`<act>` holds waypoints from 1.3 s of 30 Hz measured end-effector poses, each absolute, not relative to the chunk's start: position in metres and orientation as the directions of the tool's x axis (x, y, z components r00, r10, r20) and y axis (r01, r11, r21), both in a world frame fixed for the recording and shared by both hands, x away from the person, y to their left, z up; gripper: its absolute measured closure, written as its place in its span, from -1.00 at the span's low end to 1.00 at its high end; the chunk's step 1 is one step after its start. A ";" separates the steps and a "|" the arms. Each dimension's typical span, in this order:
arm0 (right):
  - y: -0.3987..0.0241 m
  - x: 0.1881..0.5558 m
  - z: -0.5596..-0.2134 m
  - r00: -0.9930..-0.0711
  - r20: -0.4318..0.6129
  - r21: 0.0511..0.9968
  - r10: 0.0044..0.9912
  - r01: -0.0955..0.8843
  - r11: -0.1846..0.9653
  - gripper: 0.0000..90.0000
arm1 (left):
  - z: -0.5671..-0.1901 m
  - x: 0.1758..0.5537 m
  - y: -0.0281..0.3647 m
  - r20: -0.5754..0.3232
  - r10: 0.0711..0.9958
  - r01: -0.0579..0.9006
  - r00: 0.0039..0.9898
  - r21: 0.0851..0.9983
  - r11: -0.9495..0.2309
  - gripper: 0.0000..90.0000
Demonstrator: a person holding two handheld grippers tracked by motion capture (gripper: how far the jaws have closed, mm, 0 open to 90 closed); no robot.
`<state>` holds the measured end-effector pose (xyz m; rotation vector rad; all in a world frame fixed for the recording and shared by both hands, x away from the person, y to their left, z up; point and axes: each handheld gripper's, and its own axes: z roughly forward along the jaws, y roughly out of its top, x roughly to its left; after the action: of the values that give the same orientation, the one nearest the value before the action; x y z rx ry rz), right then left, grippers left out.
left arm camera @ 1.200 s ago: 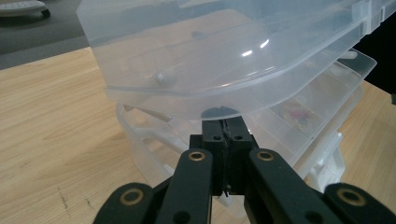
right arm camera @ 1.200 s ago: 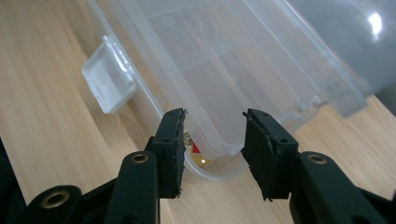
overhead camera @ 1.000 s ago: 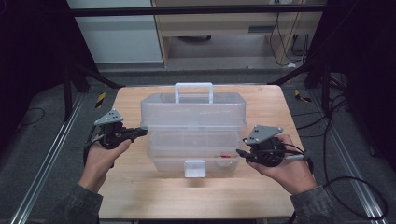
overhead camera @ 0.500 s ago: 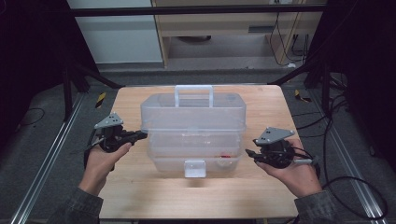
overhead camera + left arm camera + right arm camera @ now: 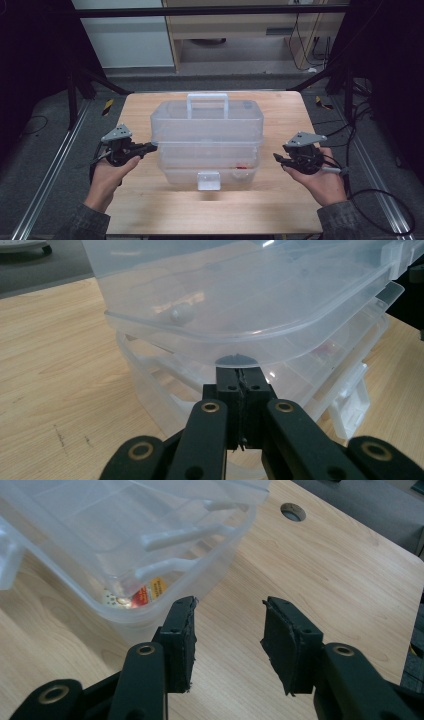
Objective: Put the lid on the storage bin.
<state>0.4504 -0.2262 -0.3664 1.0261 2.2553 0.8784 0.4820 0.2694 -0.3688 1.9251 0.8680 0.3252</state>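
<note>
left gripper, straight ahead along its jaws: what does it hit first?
The left gripper, jaws shut, points at the clear plastic box. First contact would likely be the rim of the box's raised upper tier, just ahead of the tips; whether it already touches I cannot tell.

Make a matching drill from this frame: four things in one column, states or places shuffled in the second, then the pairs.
1. left gripper
2. right gripper
3. storage box handle
4. front latch

a. jaws apart, nothing between them
b. on the box side nearest the person
c. jaws together at the lid's edge
d. on top of the lid

Pairs: 1-c, 2-a, 3-d, 4-b
</note>
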 end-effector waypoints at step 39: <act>-0.242 0.464 -0.402 -0.517 -0.128 0.733 0.847 0.525 0.431 0.23 | -0.386 0.469 0.272 -0.104 0.698 0.420 0.709 0.857 -0.299 0.98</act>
<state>0.4640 -0.2423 -0.4017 1.1558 2.2036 0.8804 0.4686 0.2716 -0.3860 1.9376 0.8615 0.3567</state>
